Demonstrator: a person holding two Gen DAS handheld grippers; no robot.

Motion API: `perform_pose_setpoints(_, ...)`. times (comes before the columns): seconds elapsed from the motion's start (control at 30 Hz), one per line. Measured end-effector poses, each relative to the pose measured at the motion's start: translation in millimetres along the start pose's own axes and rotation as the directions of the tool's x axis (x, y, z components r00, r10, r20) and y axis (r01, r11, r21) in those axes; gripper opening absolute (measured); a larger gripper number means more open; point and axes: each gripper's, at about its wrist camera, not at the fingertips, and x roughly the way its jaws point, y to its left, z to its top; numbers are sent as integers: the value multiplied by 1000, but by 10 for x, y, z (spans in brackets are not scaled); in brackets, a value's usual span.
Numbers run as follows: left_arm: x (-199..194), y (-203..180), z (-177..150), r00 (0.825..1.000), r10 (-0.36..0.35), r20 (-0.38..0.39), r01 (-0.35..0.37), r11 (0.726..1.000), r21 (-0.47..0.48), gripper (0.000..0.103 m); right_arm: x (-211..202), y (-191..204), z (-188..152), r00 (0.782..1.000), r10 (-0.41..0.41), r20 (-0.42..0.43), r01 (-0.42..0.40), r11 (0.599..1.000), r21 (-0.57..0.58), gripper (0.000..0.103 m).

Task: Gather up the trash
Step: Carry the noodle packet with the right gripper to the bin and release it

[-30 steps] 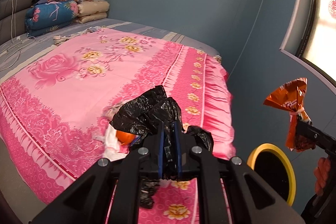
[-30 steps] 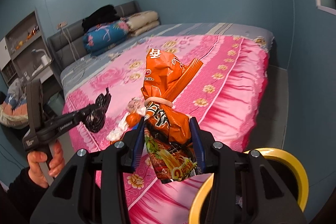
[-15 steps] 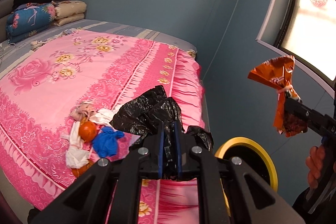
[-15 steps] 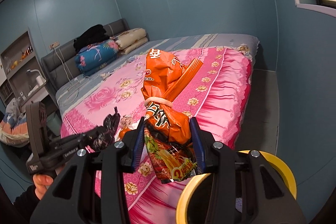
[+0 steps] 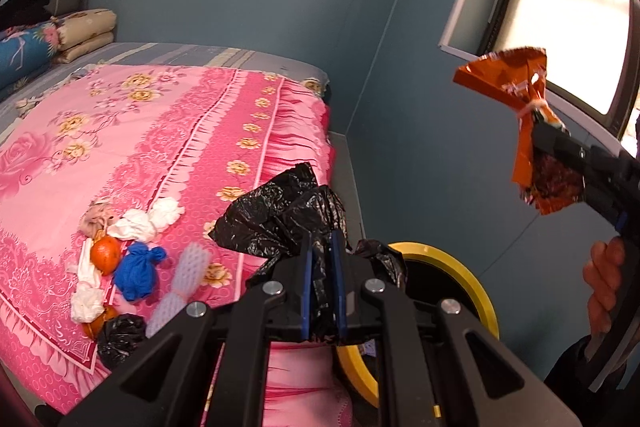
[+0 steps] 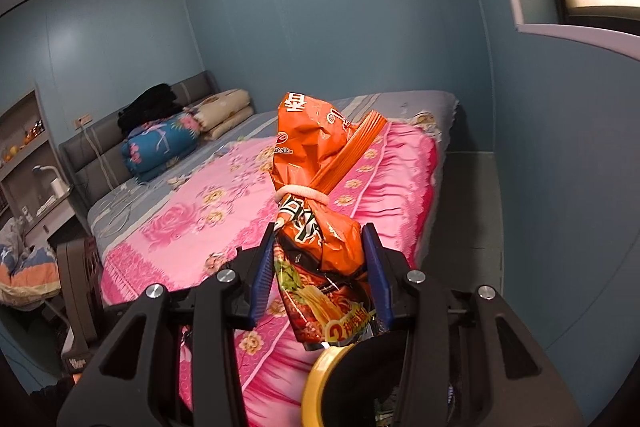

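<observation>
The left gripper (image 5: 321,283) is closed tight on a black plastic bag (image 5: 280,219), held above the edge of the pink bed (image 5: 160,131). The right gripper (image 6: 318,273) clamps an orange noodle packet (image 6: 320,187) over a yellow-rimmed bin (image 5: 452,263). More trash (image 5: 120,259) lies on the bed.

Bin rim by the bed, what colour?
Yellow rim, black inside; clearest in the left wrist view.
</observation>
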Motion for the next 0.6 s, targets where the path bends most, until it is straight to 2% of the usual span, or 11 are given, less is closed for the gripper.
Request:
perform_pose_setpoints(0.4,254,-461,-87,995,-78,-69,82,995,56,8,-234,-257,13,997,-55,51,53,998,46,41)
perform_pose_setpoints(0.6,443,-653,-191,983,-127,-133,135,989,58,8,-291,-356,3,996,-71,58,67,995,74,42)
